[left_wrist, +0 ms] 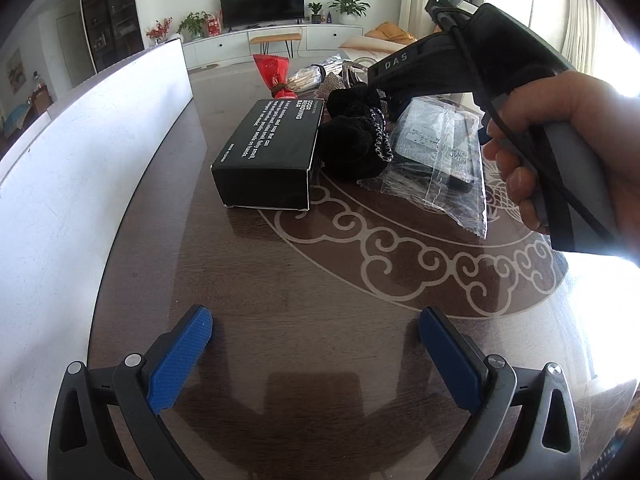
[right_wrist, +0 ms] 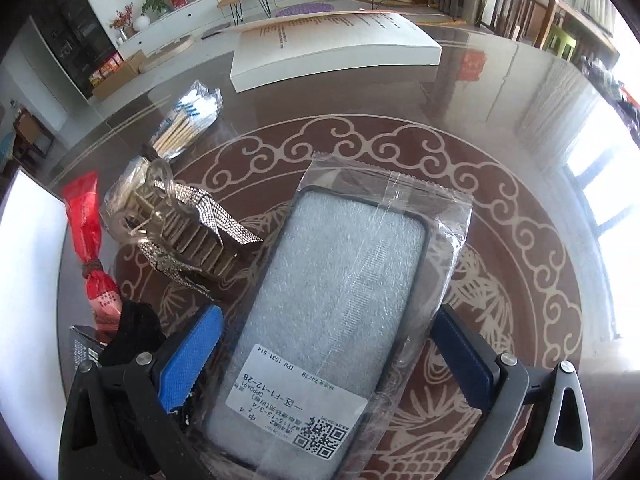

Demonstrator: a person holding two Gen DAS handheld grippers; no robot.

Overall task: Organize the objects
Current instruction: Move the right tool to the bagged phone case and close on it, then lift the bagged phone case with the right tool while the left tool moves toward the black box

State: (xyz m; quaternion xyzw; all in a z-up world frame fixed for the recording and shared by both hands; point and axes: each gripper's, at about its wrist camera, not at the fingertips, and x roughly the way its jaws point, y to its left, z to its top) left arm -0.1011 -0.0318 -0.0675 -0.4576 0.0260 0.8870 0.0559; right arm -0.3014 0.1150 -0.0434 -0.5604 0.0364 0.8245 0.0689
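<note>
Blue-padded right gripper (right_wrist: 324, 364) spread wide, straddling bagged phone case (right_wrist: 340, 304) flat on table (right_wrist: 520, 128). Left gripper (left_wrist: 316, 340) wide too, empty, low over bare wood; black box (left_wrist: 268, 152), fuzzy black pouch (left_wrist: 352, 140) beyond

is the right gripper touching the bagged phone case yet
Cannot tell. In the right wrist view the right gripper is open and straddles the bagged phone case, but whether the blue pads press its plastic is not plain.
</note>
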